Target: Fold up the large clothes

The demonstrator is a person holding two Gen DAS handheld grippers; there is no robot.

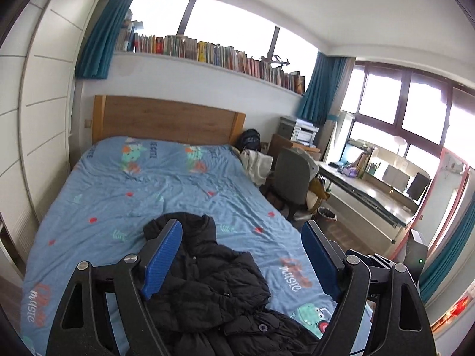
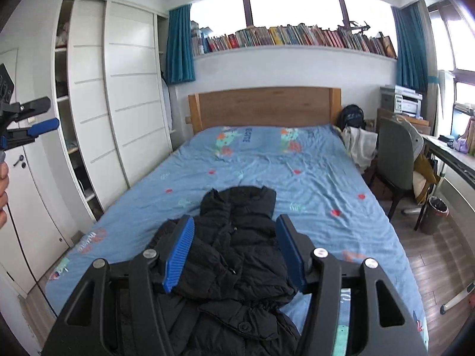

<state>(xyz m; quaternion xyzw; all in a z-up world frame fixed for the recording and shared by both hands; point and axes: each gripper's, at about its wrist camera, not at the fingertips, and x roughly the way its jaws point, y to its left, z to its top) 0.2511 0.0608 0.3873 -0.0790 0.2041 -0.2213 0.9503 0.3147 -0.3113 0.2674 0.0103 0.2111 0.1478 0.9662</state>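
A black padded jacket [image 1: 213,273] lies crumpled on the near half of the bed, collar toward the headboard; the right wrist view shows the jacket [image 2: 237,255] too. My left gripper [image 1: 242,228] hangs above it, its blue pads wide apart with nothing between them. My right gripper [image 2: 236,221] is also raised over the jacket, open and holding nothing. The left gripper [image 2: 44,115] appears again at the left edge of the right wrist view, held by a person's hand [image 2: 3,184], well clear of the bed.
The bed [image 1: 118,192] has a blue printed sheet and a wooden headboard [image 2: 264,103]. A white wardrobe [image 2: 130,95] stands on the left. On the right are a grey chair [image 2: 394,154], a desk [image 1: 371,190], a waste bin [image 2: 435,213] and a backpack [image 2: 351,118].
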